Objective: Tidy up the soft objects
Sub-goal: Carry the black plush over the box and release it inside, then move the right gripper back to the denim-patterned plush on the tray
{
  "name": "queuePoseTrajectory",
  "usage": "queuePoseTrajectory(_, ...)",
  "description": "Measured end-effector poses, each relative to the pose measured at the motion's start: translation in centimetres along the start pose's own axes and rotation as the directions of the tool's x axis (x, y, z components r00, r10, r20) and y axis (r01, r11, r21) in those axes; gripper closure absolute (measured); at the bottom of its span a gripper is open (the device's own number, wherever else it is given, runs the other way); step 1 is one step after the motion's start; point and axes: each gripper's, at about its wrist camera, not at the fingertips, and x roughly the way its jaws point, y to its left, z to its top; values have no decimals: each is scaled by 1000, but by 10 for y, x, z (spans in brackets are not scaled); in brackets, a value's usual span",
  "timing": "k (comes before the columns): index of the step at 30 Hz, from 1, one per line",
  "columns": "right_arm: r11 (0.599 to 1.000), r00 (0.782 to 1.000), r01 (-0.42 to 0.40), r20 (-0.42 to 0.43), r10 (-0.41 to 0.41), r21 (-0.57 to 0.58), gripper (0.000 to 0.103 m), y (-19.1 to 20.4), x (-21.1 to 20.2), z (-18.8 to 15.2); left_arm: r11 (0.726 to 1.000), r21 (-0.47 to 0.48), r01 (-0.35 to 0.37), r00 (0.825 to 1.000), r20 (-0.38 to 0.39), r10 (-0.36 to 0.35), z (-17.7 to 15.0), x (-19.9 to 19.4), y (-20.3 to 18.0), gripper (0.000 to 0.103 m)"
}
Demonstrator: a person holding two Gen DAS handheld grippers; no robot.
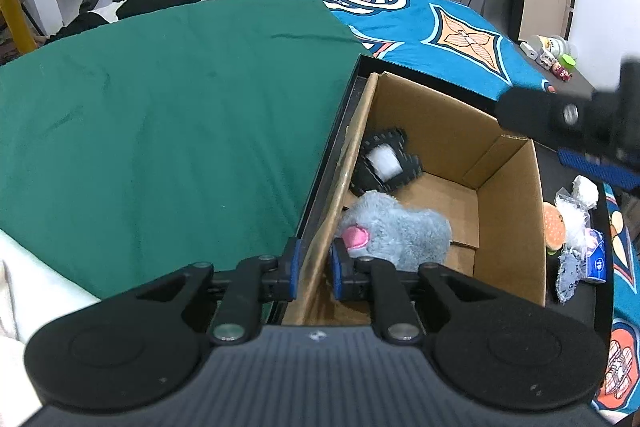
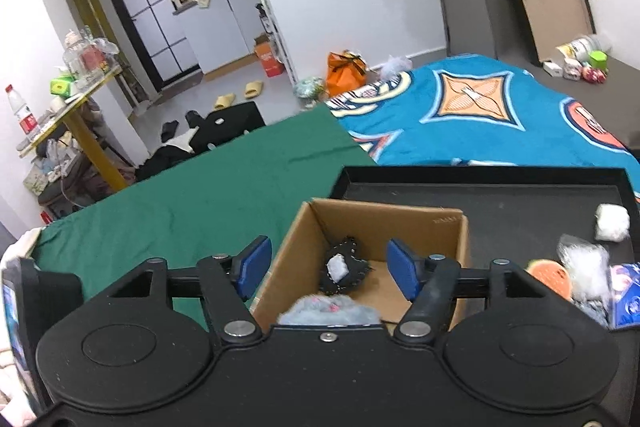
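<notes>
While left gripper (image 1: 314, 269) pinches the cardboard box (image 1: 508, 211) wall, right gripper (image 2: 327, 269) hangs spread above it; grey plush toy (image 1: 394, 229) & black item lie inside.

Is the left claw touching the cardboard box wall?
Touching. The left wrist view shows the left claw closed on the cardboard box wall, one blue pad pressed against each face, with no gap visible.

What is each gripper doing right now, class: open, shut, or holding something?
Left gripper: shut on the cardboard box wall.
Right gripper: open, holding nothing, above the box.
</notes>
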Motion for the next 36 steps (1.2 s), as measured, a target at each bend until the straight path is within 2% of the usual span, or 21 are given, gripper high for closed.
queuePoseTrajectory(7,999,998,52,-22,-52,9,33,-19,-9,-9,1000,18,-17,1000,17,17,-1,-6,-4,86)
queuePoseTrajectory(14,995,995,96,-21,-95,22,31,-46,-24,-16,998,61,-34,999,43,31,-2,-12,-15,70)
queuePoseTrajectory(23,991,992,128,-24,-127,46,28,-81,-37,-26,992,106,-73,996,55,68,-2,-12,-28,61)
queuePoseTrajectory(36,982,985,165,-55,-161,93,28,-135,-46,-46,979,160,-125,992,52,118,-4,-8,-42,58)
